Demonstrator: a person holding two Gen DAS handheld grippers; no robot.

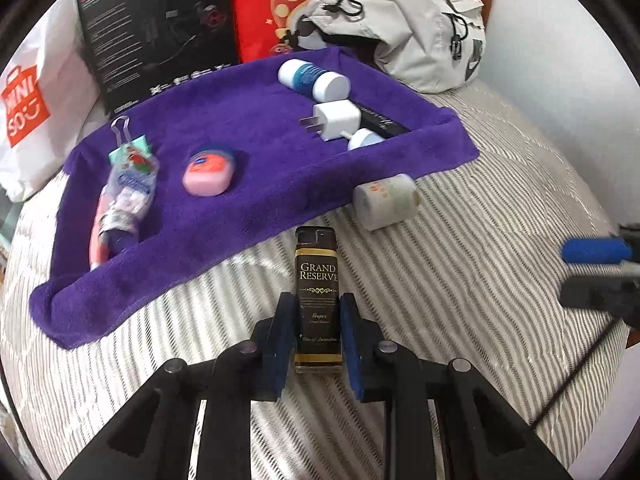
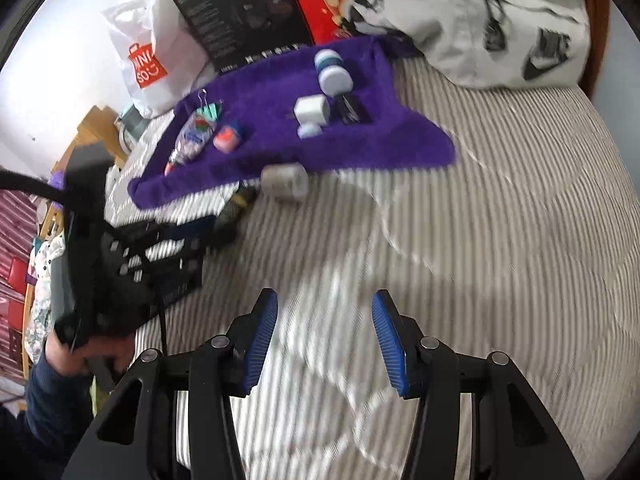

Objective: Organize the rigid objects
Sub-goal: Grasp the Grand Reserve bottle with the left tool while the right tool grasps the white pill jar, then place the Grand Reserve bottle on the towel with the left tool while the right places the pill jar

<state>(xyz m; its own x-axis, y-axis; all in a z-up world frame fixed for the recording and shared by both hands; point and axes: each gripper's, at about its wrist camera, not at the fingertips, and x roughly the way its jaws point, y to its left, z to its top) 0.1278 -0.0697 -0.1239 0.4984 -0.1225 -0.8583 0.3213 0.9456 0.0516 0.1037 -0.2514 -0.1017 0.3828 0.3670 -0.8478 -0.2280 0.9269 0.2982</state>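
Observation:
My left gripper (image 1: 318, 300) is shut on a dark lighter (image 1: 319, 300) labelled "Grand Reserve", just above the striped bed cover and short of the purple towel (image 1: 260, 212). On the towel lie a clipped packet (image 1: 128, 184), a pink round case (image 1: 208, 172), a white and blue bottle (image 1: 312, 80), a white charger (image 1: 334, 120), a black stick (image 1: 384, 122) and a small white cap (image 1: 364, 138). A white jar (image 1: 386, 202) lies on the bed beside the towel's near edge. My right gripper (image 2: 325, 296) hovers open over bare bed cover, holding nothing.
Behind the towel stand a white Miniso bag (image 1: 28, 108), a black box (image 1: 160, 28) and a red bag (image 1: 272, 12). A grey backpack (image 1: 412, 28) slumps at the back right. The striped bed cover (image 2: 500, 220) stretches to the right. A hand (image 2: 92, 352) holds the left gripper.

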